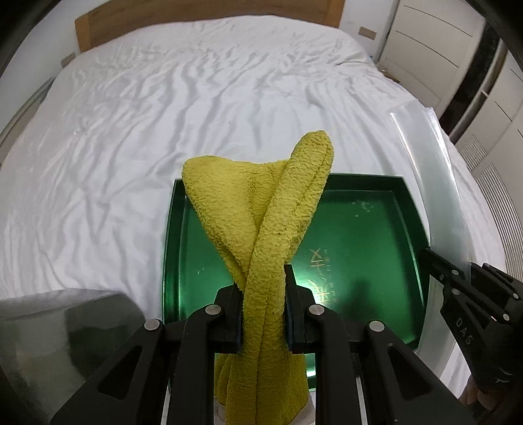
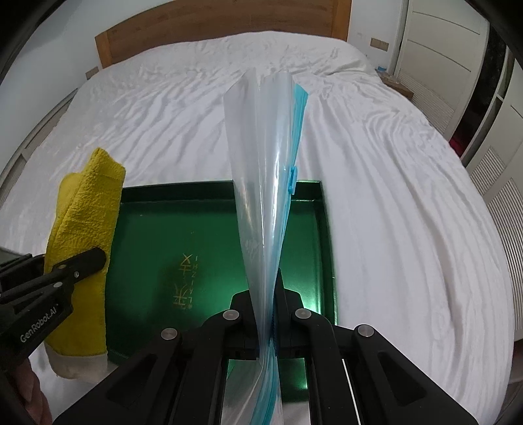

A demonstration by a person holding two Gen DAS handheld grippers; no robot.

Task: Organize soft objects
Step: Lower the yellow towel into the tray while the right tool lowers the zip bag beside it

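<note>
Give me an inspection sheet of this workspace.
Surface: bed, wrinkled white sheet.
Job's things: yellow towel held up over the green tray; clear bag with blue zip edge, held upright.
Clutter: nothing seen.
Grippers: left gripper shut on towel; right gripper shut on bag.
Cables: nothing seen.
Surroundings: wooden headboard, white closet doors.
</note>
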